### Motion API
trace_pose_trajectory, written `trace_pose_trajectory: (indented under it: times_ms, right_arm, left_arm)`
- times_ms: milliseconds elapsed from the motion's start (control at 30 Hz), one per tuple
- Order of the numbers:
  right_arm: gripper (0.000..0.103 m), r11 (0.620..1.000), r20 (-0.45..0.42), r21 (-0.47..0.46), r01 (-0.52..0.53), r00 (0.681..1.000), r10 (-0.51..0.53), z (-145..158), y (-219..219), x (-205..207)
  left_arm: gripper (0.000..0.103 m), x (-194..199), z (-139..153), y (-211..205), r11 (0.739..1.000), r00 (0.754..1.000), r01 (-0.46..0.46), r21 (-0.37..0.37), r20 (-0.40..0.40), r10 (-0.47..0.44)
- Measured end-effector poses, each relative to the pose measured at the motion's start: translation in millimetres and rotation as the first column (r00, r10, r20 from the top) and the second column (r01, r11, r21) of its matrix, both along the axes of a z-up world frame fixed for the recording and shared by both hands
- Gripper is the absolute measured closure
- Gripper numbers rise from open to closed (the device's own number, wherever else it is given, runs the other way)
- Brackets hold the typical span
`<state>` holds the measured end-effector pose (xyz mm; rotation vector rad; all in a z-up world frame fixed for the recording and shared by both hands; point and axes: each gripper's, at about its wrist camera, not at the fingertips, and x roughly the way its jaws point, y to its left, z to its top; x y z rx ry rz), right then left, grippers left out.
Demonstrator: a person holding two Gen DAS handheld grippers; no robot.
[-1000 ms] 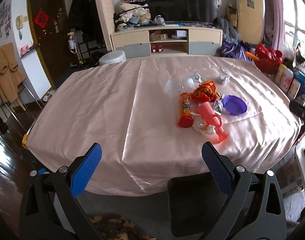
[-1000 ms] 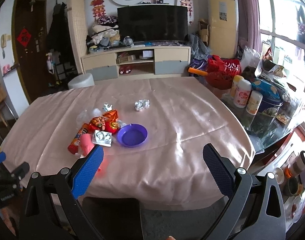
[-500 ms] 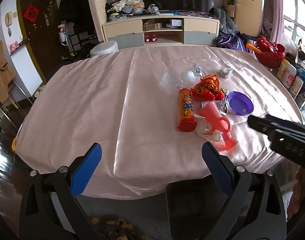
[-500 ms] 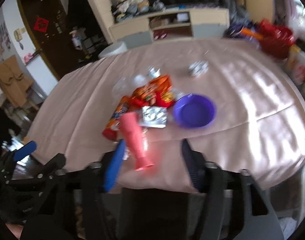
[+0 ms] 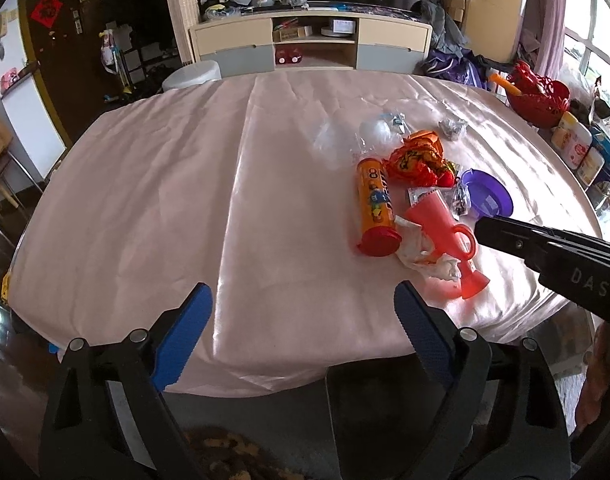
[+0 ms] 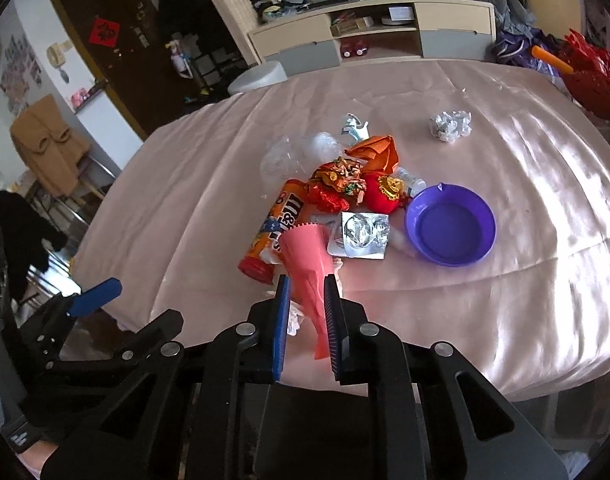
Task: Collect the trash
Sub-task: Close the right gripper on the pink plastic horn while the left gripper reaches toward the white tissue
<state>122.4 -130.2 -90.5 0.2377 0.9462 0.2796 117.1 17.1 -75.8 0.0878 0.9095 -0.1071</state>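
Note:
A heap of trash lies on the pink tablecloth (image 5: 185, 200): a pink plastic funnel-cup (image 6: 309, 264) (image 5: 445, 236), an orange candy tube (image 5: 375, 208) (image 6: 271, 236), red-orange wrappers (image 6: 345, 182) (image 5: 419, 160), a foil blister pack (image 6: 363, 234), crumpled tissue (image 5: 419, 250), clear plastic (image 6: 293, 152) and a foil ball (image 6: 451, 125) (image 5: 452, 128). My right gripper (image 6: 307, 286) is shut on the narrow end of the pink funnel-cup; its arm (image 5: 553, 256) shows in the left wrist view. My left gripper (image 5: 301, 308) is open and empty at the table's near edge, left of the heap.
A purple bowl (image 6: 451, 224) (image 5: 489, 198) sits right of the heap. A red basket (image 5: 539, 98) and jars (image 5: 573, 140) stand at the table's right. A dark chair (image 5: 385, 420) stands below the near edge. A TV cabinet (image 5: 313, 44) stands beyond.
My right gripper moved down and left to the heap and closed on the pink funnel-cup. My left gripper edged forward toward the table, still open.

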Motion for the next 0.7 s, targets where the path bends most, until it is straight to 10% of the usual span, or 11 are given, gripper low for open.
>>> trace_pose_trajectory:
  times_ms: [700]
  right_arm:
    - [0.097, 0.997, 0.056, -0.06, 0.057, 0.997, -0.054, 5.2, -19.6, -1.7]
  left_arm:
    - [0.026, 10.1, -16.1, -49.0, 0.988, 0.988, 0.138, -0.075, -0.06, -0.142]
